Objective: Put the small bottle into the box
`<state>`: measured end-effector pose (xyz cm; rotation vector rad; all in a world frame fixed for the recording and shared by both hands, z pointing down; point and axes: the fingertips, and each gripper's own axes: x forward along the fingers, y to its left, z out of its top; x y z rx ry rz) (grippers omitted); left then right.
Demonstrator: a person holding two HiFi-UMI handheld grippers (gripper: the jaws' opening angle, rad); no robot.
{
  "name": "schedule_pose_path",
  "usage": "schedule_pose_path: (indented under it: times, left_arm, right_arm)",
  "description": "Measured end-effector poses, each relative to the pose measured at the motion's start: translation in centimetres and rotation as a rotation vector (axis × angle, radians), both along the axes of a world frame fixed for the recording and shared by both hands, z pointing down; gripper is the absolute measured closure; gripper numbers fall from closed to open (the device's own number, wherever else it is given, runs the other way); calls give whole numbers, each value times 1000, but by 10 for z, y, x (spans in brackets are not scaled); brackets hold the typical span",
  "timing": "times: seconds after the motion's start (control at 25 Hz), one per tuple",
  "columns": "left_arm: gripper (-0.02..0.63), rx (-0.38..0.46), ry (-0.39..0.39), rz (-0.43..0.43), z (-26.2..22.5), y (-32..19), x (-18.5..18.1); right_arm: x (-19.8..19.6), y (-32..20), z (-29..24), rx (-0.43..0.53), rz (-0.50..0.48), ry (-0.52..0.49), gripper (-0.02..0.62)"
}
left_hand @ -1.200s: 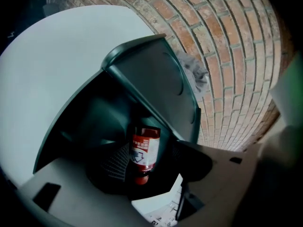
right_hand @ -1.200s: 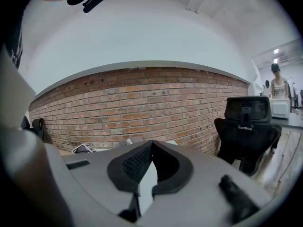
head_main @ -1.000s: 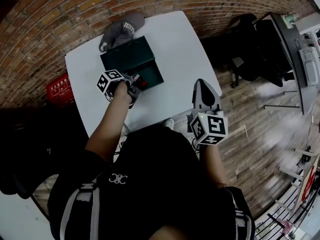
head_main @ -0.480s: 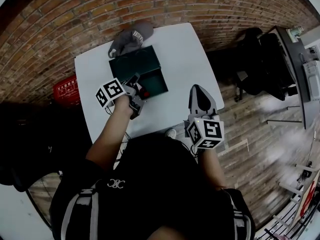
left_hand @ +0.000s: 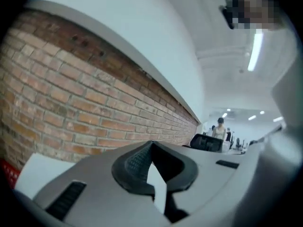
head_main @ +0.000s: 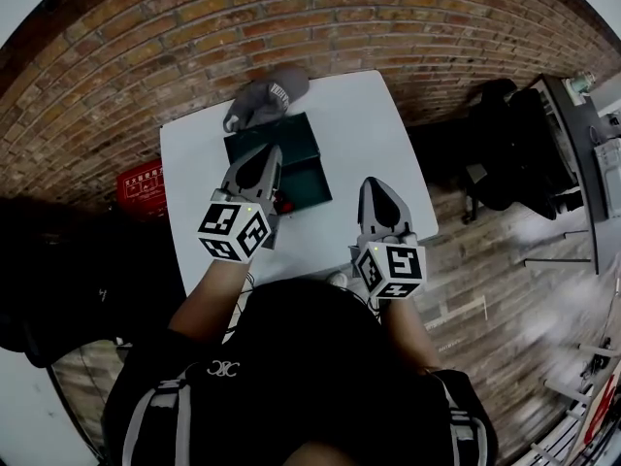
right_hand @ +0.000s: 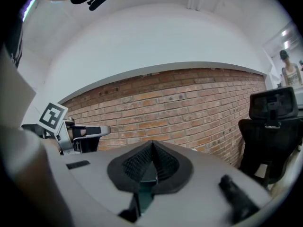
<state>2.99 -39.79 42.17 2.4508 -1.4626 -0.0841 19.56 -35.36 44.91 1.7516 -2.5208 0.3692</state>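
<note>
A dark green open box (head_main: pixel 296 149) stands on the white table (head_main: pixel 364 124). A small red-topped thing, which looks like the small bottle (head_main: pixel 284 205), shows at the box's near end; most of it is hidden. My left gripper (head_main: pixel 269 152) hovers over the box's left part, pointing at the brick wall, shut with nothing in it. In the left gripper view the left gripper (left_hand: pixel 151 144) has its pads together. My right gripper (head_main: pixel 375 183) is above the table right of the box, shut and empty. The right gripper (right_hand: pixel 151 144) shows the same in its own view.
A grey cap (head_main: pixel 268 95) lies on the table just behind the box. A red crate (head_main: pixel 143 178) stands on the floor at the left. Black office chairs (head_main: pixel 500 144) stand to the right. A brick wall (head_main: pixel 291 27) runs behind the table.
My left gripper has come up off the box's near edge and turned to point forward, jaws now shut. The red-topped bottle stays at the box. The right gripper has hardly moved.
</note>
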Motion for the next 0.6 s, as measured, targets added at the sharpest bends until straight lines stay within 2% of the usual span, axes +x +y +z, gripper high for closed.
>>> schedule_pose_path:
  times: [0.12, 0.28, 0.44, 0.6]
  left_arm:
    - [594, 131, -111, 1, -26, 14, 9]
    - [594, 227, -215, -2, -42, 33, 19]
    - [594, 225, -264, -18, -34, 45, 22]
    - [594, 154, -262, -40, -14, 49, 18]
  right_arm:
    - [-1, -3, -7, 35, 7, -5, 568]
    - [-4, -2, -14, 77, 9, 3, 568]
    - [-10, 3, -16, 98, -16, 5, 568]
    - [-13, 7, -13, 90, -17, 8, 568]
